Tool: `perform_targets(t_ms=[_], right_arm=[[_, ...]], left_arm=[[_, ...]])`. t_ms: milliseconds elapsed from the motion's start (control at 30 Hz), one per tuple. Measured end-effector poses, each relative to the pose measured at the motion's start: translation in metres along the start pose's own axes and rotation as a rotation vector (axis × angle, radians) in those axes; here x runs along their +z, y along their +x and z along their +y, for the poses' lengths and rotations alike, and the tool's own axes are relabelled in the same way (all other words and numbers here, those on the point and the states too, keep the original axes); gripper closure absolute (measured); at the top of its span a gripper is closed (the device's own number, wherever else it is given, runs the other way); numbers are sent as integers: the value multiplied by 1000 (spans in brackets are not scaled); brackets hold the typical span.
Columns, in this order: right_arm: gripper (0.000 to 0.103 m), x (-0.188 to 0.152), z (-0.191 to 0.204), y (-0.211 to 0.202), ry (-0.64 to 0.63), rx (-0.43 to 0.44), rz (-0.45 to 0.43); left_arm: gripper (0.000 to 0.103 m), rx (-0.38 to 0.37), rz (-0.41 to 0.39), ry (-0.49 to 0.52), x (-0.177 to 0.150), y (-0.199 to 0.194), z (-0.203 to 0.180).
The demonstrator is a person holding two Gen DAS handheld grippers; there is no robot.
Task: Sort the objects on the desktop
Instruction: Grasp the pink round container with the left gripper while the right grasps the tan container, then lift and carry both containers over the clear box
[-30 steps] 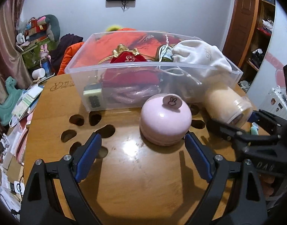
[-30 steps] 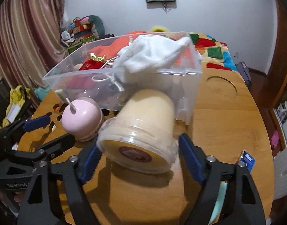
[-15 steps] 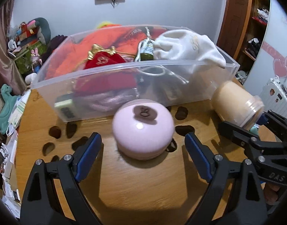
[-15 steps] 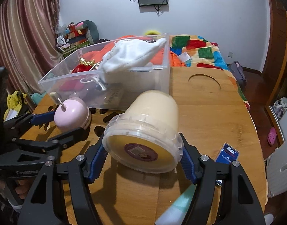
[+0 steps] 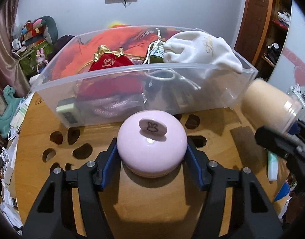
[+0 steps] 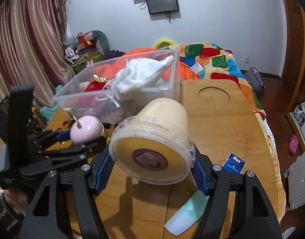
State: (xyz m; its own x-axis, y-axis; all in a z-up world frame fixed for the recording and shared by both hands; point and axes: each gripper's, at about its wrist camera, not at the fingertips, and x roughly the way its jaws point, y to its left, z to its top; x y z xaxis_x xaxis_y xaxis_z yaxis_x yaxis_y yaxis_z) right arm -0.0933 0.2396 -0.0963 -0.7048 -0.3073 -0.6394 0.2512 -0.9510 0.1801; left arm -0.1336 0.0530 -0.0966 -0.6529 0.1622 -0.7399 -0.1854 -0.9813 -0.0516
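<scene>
Pink case [image 5: 152, 148] sits on the counter [image 5: 148, 205] in front of the clear bin [image 5: 132, 91]; your left gripper [image 5: 152, 155] is closing, blue fingers [image 5: 109, 163] touching both sides of it. Your right gripper [image 6: 150, 168] has fingers clamped on the cream tub [image 6: 154, 145], tilted, lifted off the counter, w/ lid facing the cam. Bin holds red pouch [image 5: 110, 63], white bag [image 5: 200, 49], green bottle [image 5: 156, 54].
</scene>
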Motion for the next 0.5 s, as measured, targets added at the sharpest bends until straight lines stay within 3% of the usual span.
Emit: perform_targets(t_ms=[500], right_arm=[[37, 5, 21, -33, -39, 11, -62]], left_arm=[[41, 40, -161, -26, -11, -74, 20]])
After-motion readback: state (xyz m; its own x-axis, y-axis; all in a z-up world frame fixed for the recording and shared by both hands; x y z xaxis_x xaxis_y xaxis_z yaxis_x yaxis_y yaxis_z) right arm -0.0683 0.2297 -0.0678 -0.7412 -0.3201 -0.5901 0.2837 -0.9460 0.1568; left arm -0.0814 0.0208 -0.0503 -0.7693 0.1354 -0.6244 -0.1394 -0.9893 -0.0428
